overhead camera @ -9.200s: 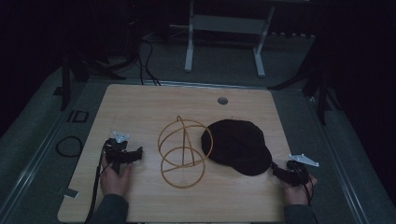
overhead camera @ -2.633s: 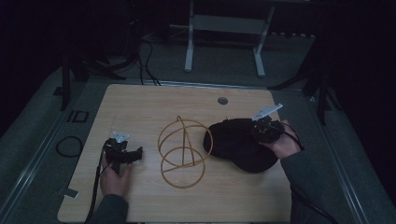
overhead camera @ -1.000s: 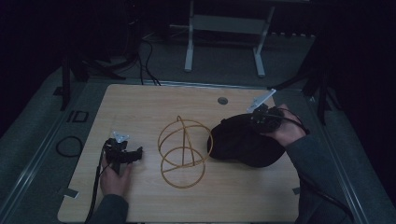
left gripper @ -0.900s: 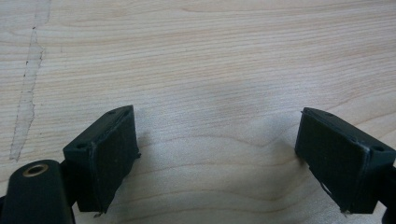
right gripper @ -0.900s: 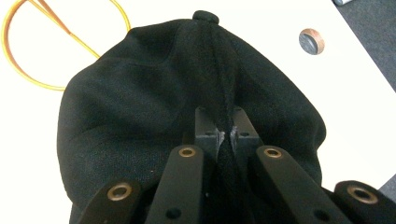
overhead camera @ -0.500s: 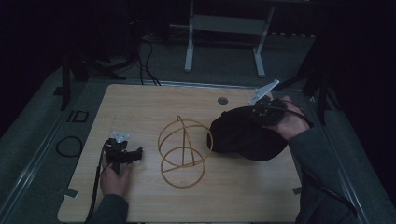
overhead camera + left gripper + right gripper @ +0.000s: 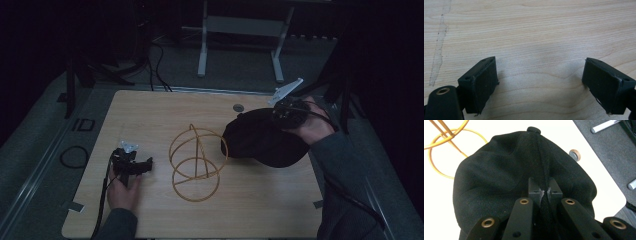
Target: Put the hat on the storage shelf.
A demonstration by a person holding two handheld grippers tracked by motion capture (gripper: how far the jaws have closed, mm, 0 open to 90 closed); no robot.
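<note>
A black cap (image 7: 260, 140) hangs off the table's right side, lifted at its far edge. My right gripper (image 7: 283, 112) is shut on a pinched fold of the black cap (image 7: 524, 170), as the right gripper view (image 7: 545, 191) shows close up. A gold wire stand (image 7: 196, 159) of crossed hoops stands in the middle of the table, just left of the cap, and its hoops (image 7: 446, 135) appear at the top left in the right gripper view. My left gripper (image 7: 142, 166) rests low on the wood at the left, its jaws wide open over bare tabletop (image 7: 539, 82).
The wooden table (image 7: 150, 115) has a small round plug (image 7: 238, 107) near its far edge. A coiled cable (image 7: 74, 156) lies off the left edge. A metal stand's legs (image 7: 240, 45) rise beyond the table. Dark floor surrounds everything.
My right gripper has risen with the cap, pulling its far side up off the table. The left gripper has stayed where it was.
</note>
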